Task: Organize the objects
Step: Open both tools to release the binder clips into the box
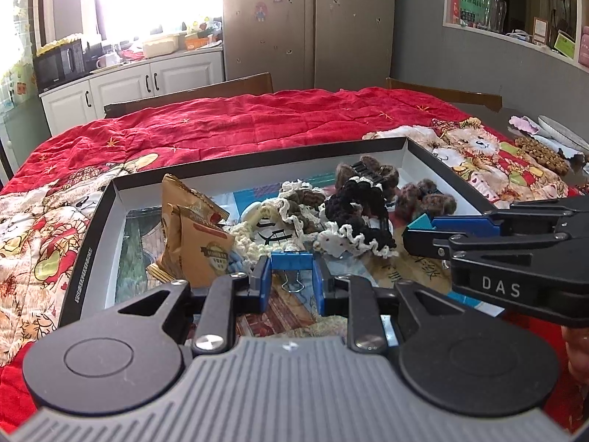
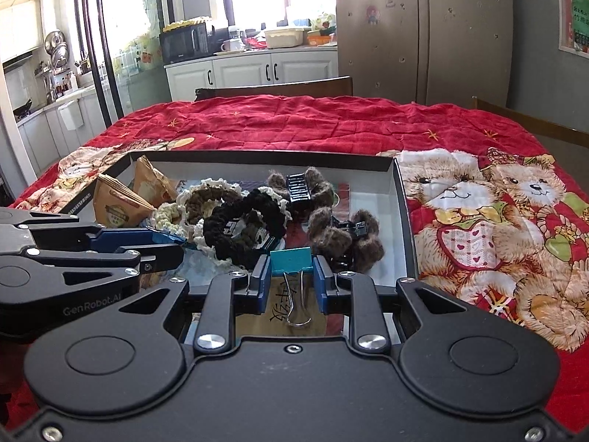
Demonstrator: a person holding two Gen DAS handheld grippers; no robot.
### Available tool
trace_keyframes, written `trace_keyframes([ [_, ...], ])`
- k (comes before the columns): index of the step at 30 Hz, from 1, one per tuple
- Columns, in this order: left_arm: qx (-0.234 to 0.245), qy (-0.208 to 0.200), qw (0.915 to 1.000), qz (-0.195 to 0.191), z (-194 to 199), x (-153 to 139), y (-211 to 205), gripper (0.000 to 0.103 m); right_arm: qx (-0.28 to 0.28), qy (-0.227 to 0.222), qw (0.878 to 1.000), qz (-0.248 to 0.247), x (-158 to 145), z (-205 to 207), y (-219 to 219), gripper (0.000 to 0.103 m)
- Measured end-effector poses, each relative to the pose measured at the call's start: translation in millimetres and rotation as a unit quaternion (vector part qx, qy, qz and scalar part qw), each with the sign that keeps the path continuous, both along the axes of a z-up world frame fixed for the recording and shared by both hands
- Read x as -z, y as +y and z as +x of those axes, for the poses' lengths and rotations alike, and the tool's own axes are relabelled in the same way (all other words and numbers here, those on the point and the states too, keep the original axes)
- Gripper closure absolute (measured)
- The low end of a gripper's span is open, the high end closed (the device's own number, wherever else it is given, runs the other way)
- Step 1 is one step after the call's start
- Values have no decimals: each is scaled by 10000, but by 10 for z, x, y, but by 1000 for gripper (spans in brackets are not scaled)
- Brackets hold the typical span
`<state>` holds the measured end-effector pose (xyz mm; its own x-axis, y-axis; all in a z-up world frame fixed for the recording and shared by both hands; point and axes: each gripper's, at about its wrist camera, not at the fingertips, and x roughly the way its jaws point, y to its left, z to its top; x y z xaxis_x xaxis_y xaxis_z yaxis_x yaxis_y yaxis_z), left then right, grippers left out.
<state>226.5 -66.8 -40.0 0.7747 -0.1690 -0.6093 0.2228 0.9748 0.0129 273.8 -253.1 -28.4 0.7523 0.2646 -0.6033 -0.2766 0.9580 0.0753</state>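
Right now each gripper has a binder clip squeezed between its blue fingers. The left gripper (image 1: pixel 292 281) is pinching a blue binder clip (image 1: pixel 292 260), and the clip's wire handles hang down toward the camera. The right gripper (image 2: pixel 291 278) is pinching a teal binder clip (image 2: pixel 291 258), and its silver wire handles (image 2: pixel 296 302) also hang down. Both clips are held over the near part of a shallow box (image 2: pixel 399 199) with black walls and a white inside.

Lots of things lie in the box. At the left are two tan snack packets (image 1: pixel 195 235), one leaning on the other. In the middle sit crochet scrunchies, a cream and brown one (image 2: pixel 206 202) and a black one with a cream frill (image 2: pixel 243 224), touching each other. Behind them is a black hair claw clip with brown fuzzy trim (image 2: pixel 300 186). Another fuzzy brown claw clip (image 2: pixel 348 235) lies near the right wall, just past the teal clip.

The box rests on a red quilt (image 2: pixel 294 121) with teddy bears (image 2: pixel 464 199) printed on it. The quilt covers a table, and wooden chair backs (image 2: pixel 279 86) stand at its far edge. Far behind are white cupboards (image 2: pixel 254 70), a microwave (image 2: pixel 184 42) and a big fridge (image 2: pixel 423 29).
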Motion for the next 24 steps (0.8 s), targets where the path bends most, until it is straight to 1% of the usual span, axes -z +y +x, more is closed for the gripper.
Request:
trace_keyframes([
  [12,8,0,9999,168,-2,49,-46,76,-113,121,9998,-105,39,21,43,79],
  [24,8,-73,9996,260,-25,54,-83,76,-168,73,9994,-285,54,10,79,79],
])
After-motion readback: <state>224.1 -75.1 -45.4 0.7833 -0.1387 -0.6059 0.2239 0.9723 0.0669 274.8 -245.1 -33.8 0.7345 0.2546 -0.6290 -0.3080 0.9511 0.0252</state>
